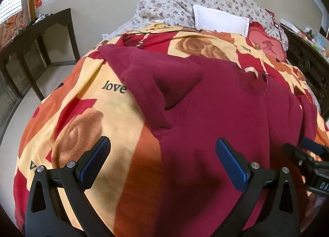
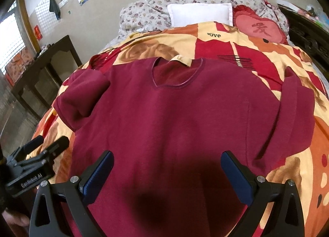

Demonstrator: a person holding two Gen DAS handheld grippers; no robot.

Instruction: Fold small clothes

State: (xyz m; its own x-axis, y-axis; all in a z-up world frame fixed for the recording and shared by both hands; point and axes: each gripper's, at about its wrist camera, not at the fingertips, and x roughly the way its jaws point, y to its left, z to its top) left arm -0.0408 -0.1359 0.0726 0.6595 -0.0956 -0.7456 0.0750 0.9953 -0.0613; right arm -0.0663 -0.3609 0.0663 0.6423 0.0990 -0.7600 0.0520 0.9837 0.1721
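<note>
- Shirt (image 2: 174,113) lies flat, front up, on the bed's blanket (image 1: 86,101); collar points to the pillow (image 2: 200,14).
- Left claw (image 1: 162,165) wide open, empty, over the shirt's left edge.
- Right claw (image 2: 167,175) wide open, empty, above the hem.
- Left sleeve (image 1: 162,81) already lies over the chest; judged next: pinch each side edge low, fold inward evenly.

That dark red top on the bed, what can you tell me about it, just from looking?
The maroon shirt looks like soft knit fabric with short sleeves and a V-shaped neckline showing a pale tag inside. It lies spread front-up on the patterned blanket, collar toward the pillows. One sleeve is partly folded back over itself; the other lies flat. The body is mostly smooth with slight creases. Neither the left gripper nor the right gripper holds it; both are open above its lower part.
</note>
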